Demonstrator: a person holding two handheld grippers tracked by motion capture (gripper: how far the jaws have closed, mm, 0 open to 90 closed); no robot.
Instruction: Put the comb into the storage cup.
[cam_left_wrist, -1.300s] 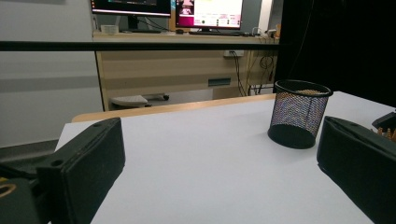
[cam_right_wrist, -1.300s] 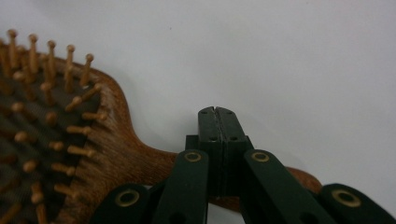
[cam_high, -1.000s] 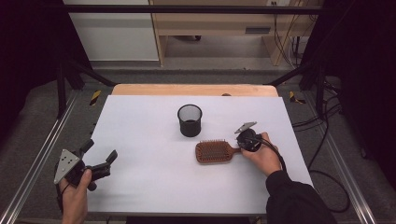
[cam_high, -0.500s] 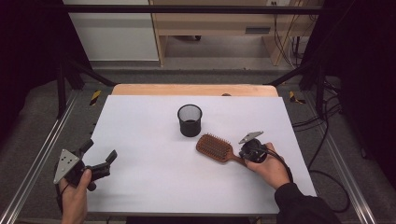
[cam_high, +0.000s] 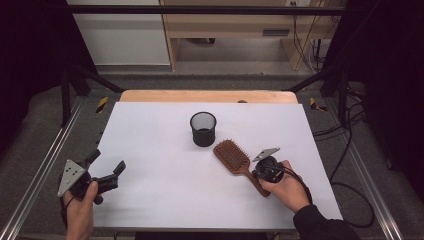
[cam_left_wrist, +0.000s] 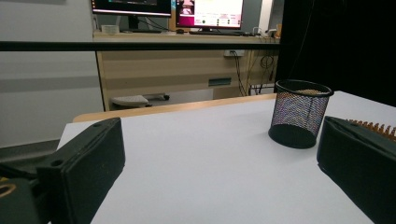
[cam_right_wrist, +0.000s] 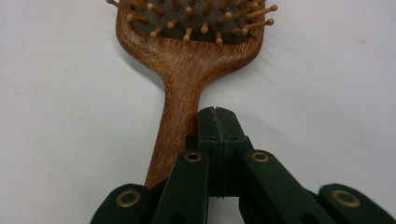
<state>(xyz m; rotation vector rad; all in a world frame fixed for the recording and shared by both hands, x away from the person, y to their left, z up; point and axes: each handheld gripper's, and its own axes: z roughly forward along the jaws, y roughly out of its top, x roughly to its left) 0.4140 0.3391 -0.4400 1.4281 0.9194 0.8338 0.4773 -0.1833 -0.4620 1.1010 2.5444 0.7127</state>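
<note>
Wooden paddle hairbrush (cam_high: 233, 157) lies bristles-up on the white table (cam_high: 165, 150), just right of centre in the high view, head toward upper left, handle running down-right under the right gripper (cam_high: 266, 171). Black mesh pen cup (cam_high: 203, 128) stands upright just up-left of the brush head, near but not touching.

Right gripper view: jaws pressed together w/ no gap, sitting beside and partly over the handle (cam_right_wrist: 180, 116), not around it. So it's closed on nothing as far as I can tell; tips look to rest on or just off the handle's right edge.

Left gripper (cam_high: 107, 175) is at lower left of the high view, well apart from the brush, jaws spread wide, nothing between them; the cup (cam_left_wrist: 299, 113) shows between them far off in its own view.

Risks, as I judge them:
- Closed jaws can't take the handle. If pushed down or fwd like this they'd just shove or spin the brush on the smooth sheet.
- A shove toward upper left sends the head into the cup; it's light mesh, prob tips or slides.
- Grip taken off-centre at the handle's edge → brush pivots, head droops on lift.
- Handle is tapered & polished, so a pinch near its end could slip out.
</note>
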